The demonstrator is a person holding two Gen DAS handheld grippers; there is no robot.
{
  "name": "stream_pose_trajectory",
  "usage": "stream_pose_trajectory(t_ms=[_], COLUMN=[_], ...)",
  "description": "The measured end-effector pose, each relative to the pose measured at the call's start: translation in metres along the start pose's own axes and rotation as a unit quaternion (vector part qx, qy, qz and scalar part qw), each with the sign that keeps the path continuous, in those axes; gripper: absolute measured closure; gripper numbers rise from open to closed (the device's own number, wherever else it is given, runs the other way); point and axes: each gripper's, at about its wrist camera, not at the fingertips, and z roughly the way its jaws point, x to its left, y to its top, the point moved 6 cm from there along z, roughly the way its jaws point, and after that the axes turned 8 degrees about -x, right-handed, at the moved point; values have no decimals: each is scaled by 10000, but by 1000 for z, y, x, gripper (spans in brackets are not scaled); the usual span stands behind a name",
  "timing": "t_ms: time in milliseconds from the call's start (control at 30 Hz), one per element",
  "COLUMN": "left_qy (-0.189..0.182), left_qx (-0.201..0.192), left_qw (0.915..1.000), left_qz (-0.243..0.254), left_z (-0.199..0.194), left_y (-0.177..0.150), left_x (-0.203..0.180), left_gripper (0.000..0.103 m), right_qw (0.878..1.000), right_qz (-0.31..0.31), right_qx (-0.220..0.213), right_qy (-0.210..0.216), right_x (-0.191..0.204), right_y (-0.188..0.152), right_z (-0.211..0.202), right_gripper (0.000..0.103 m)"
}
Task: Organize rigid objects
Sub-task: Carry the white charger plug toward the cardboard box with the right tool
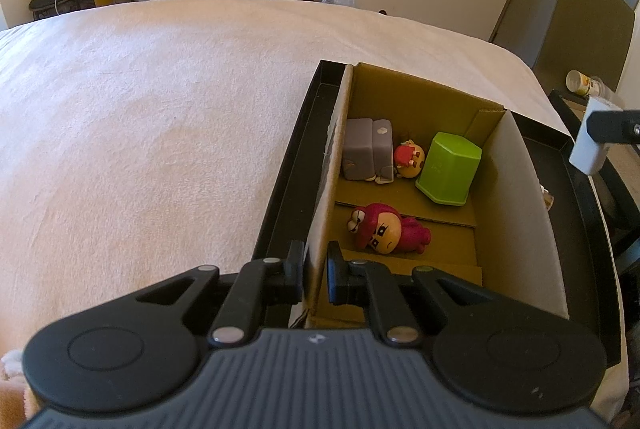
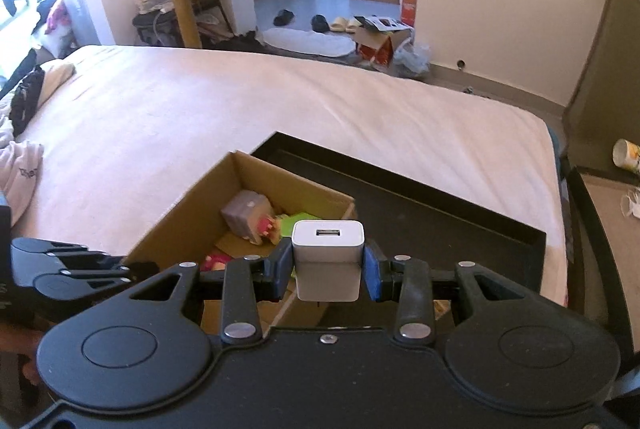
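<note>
Pale bedspread [image 1: 140,117] in cluttered room

You see the cardboard box [image 1: 420,97] sitting in the tray [image 1: 280,197] on the bed [image 1: 160,109]. Inside it, at the far end, the block [image 1: 366,149] lies left, the small figure [image 1: 409,159] in the middle, the cup [image 1: 448,169] right; the larger figure [image 1: 388,229] lies nearer.

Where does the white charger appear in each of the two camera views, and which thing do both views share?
Left wrist view: the white charger is at the right edge, held up beside the cardboard box.
Right wrist view: the white charger is at lower centre, clamped between the right tongs.
Shared landmark: the green block inside the cardboard box.
</note>
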Motion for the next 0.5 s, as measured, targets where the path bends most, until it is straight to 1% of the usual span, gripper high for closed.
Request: stream_pose_trajectory(t_ms=[200, 500], left_qy=[-25, -59], left_qx=[2, -6], left_qw=[10000, 10000], left_qz=[-36, -60], left_z=[0, 2], left_y=[1, 0], left_x=[1, 2], left_gripper=[93, 93], right_qw=[9999, 9993], right_qz=[5, -81], right_qx=[-53, 160], right_qy=[120, 330], right_x=[10, 30], right_y=[5, -2], right_z=[5, 22], right_gripper=[67, 67])
